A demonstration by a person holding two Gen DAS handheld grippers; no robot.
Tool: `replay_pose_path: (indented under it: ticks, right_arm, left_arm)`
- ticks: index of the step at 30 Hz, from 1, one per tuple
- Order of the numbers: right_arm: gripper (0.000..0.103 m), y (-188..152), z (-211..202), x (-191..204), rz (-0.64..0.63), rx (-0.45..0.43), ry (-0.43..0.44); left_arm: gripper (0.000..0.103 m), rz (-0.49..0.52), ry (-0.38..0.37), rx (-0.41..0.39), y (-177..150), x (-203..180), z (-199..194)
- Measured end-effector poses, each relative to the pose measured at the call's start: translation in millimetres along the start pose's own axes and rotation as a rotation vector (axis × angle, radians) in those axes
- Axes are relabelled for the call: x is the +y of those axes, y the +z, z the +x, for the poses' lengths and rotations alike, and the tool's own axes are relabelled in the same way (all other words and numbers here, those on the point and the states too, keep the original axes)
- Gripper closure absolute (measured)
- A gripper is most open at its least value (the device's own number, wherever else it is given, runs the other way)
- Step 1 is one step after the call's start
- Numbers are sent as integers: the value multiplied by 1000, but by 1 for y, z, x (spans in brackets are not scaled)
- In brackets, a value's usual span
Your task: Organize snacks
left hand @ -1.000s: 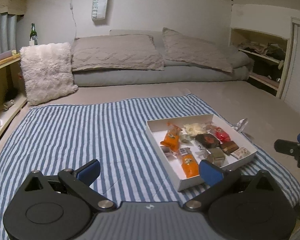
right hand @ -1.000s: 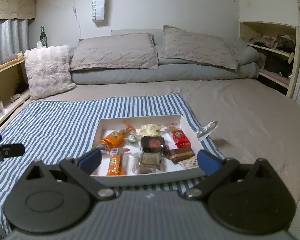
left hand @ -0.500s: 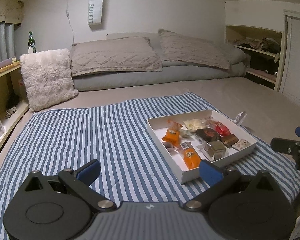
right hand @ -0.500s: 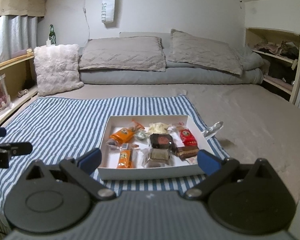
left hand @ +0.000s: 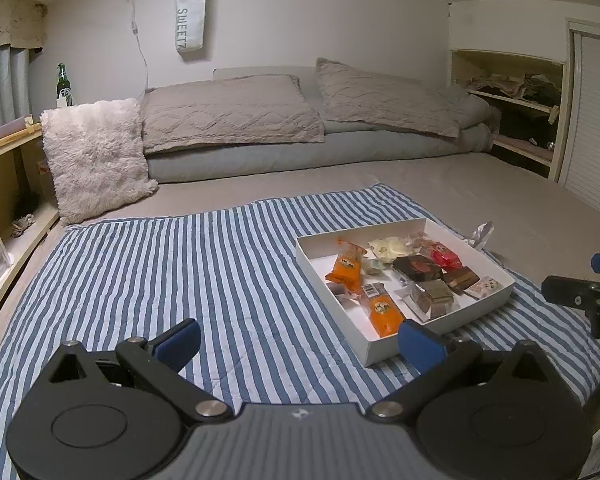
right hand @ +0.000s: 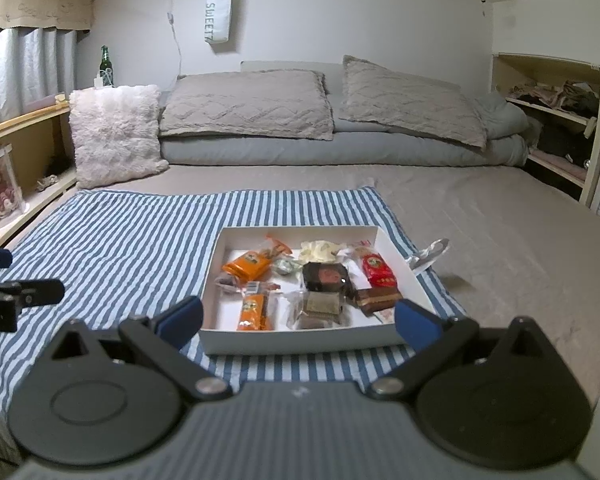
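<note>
A white shallow box (right hand: 216,342) (left hand: 374,350) lies on a blue-and-white striped cloth (right hand: 120,248) (left hand: 220,280) on the bed. It holds several wrapped snacks: orange packets (right hand: 247,266) (left hand: 382,309), a red packet (right hand: 377,269), dark brown cakes (right hand: 326,276) and a pale wrapper (right hand: 319,251). One silvery wrapper (right hand: 430,254) (left hand: 480,234) lies on the cloth's right edge outside the box. My right gripper (right hand: 298,320) is open and empty, just in front of the box. My left gripper (left hand: 300,340) is open and empty, left of the box's near corner.
Grey pillows (right hand: 248,104) and a folded duvet (right hand: 340,150) line the back of the bed. A fluffy white cushion (right hand: 114,132) leans at back left. A wooden shelf (right hand: 20,120) with a green bottle (right hand: 106,62) runs on the left. An open closet (right hand: 548,120) stands on the right.
Both grippers have drawn back and risen a little, so the box sits farther and lower in view. Both stayed open. The snacks have not moved.
</note>
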State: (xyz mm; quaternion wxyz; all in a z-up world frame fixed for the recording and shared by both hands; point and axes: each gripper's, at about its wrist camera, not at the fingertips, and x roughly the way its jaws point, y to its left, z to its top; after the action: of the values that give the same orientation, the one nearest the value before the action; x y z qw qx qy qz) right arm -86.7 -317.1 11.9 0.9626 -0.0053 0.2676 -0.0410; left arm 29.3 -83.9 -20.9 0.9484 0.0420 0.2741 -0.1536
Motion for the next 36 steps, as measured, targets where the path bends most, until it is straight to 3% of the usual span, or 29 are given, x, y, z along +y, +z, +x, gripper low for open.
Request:
replay_pose_path:
  ticks: [36]
  right_arm:
    - [0, -1, 1, 4, -13, 4, -1]
  left_arm:
    - [0, -3, -7, 0, -1, 1, 0]
